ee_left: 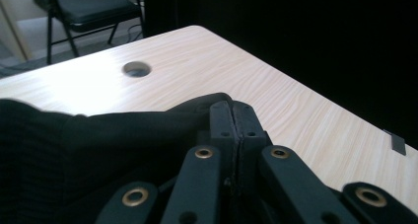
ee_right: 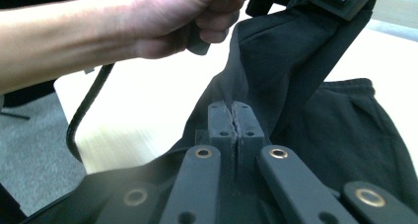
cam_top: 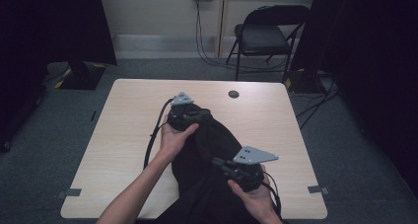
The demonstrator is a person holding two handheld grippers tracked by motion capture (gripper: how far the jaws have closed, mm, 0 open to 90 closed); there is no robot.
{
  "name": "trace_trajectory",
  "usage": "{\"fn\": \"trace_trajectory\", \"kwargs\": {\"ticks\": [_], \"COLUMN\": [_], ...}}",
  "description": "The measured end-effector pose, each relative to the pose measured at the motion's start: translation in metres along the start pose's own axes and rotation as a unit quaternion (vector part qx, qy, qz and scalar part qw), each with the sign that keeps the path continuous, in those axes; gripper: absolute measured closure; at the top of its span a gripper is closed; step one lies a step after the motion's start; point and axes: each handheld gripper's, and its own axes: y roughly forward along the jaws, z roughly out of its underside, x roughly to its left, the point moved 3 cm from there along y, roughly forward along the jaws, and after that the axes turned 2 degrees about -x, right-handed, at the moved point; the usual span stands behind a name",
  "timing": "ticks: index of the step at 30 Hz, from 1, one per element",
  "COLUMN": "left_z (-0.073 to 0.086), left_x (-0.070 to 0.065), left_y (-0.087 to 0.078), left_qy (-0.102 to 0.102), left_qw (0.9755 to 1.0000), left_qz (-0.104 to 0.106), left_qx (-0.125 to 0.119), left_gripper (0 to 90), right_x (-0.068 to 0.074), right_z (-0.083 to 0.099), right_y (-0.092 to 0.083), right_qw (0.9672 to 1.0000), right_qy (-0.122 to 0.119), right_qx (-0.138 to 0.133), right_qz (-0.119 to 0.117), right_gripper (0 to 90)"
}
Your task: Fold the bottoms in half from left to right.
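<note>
- Grey carpet surrounds a pale wooden table (cam_top: 123,135), with a folding chair (cam_top: 263,36) behind it near the wall and dark curtains at both sides.
- On the table lies a black garment (cam_top: 207,155); it runs from the table's middle down to the near edge, and part of it is lifted off the top.
- Left gripper (cam_top: 190,114) sits over the garment's far end, gripped by the left hand (cam_top: 175,135); its jaws are pressed together on a fold of the cloth, seen close in the left gripper view (ee_left: 231,110).
- Right gripper (cam_top: 222,164) is at the garment's near right part, held by the right hand (cam_top: 254,194); its jaws are closed tight on a ridge of the fabric (ee_right: 234,110).
- Between the two grips the cloth rises in a taut fold in the right gripper view.
- A round cable hole (cam_top: 233,93) shows in the tabletop, beyond the garment and apart from it.
- Black cable (cam_top: 153,137) loops from the left gripper along the forearm.
</note>
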Motion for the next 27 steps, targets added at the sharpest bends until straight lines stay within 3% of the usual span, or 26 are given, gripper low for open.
{"fn": "trace_trajectory", "kwargs": {"ticks": [3,6,8,9,12,13,14,15,16,18,19,22,24,26,27], "left_z": [0.012,0.028,0.033,0.033,0.034,0.038,0.038,0.045,0.053,0.081,0.092,0.115,0.129,0.137,0.140], "left_x": [-0.002,-0.002,-0.004,-0.002,0.008,0.015,0.015,0.020,0.023,0.023,0.021,0.017,0.015,0.015,0.015], "left_y": [0.032,0.050,0.046,0.038,0.015,0.005,0.005,-0.003,-0.009,-0.020,-0.021,-0.019,-0.013,-0.007,-0.005], "left_qy": [0.002,-0.004,-0.004,0.003,-0.003,-0.004,-0.004,-0.006,-0.009,-0.018,-0.006,-0.011,-0.017,-0.008,0.013], "left_qw": [0.9994,0.9979,0.9979,0.9985,0.9996,0.9995,0.9995,0.9990,0.9982,0.9958,0.9946,0.9928,0.9914,0.9887,0.9882], "left_qz": [0.026,0.050,0.050,0.040,0.019,0.002,0.002,-0.005,-0.009,0.006,0.003,0.008,-0.002,-0.012,-0.029], "left_qx": [0.023,0.042,0.040,0.038,0.023,0.031,0.031,0.045,0.059,0.089,0.104,0.119,0.130,0.149,0.150], "left_gripper": [88.9,82.4,65.1,60.3,53.9,54.0,55.9,55.9,61.8,68.2,70.0,71.3,66.8,65.4,65.4], "right_x": [-0.012,-0.029,-0.042,-0.048,-0.063,-0.066,-0.066,-0.069,-0.071,-0.077,-0.079,-0.082,-0.082,-0.082,-0.082], "right_z": [0.012,0.037,0.053,0.060,0.070,0.071,0.071,0.073,0.075,0.077,0.076,0.073,0.074,0.073,0.072], "right_y": [-0.009,-0.006,-0.006,-0.006,-0.007,-0.008,-0.008,-0.008,-0.009,-0.013,-0.014,-0.014,-0.012,-0.012,-0.014], "right_qw": [0.9995,0.9969,0.9949,0.9935,0.9901,0.9896,0.9896,0.9888,0.9874,0.9856,0.9857,0.9853,0.9848,0.9849,0.9854], "right_qy": [0.000,0.009,0.026,0.034,0.034,0.036,0.036,0.035,0.029,0.030,0.033,0.034,0.029,0.029,0.028], "right_qx": [0.018,0.056,0.073,0.083,0.104,0.107,0.107,0.111,0.119,0.124,0.121,0.119,0.123,0.123,0.121], "right_qz": [0.026,0.054,0.065,0.070,0.088,0.090,0.090,0.093,0.100,0.111,0.113,0.118,0.119,0.118,0.116], "right_gripper": [88.5,88.6,88.7,88.7,88.7,88.7,88.7,88.6,88.6,88.6,88.6,88.6,88.6,88.6,88.6]}}
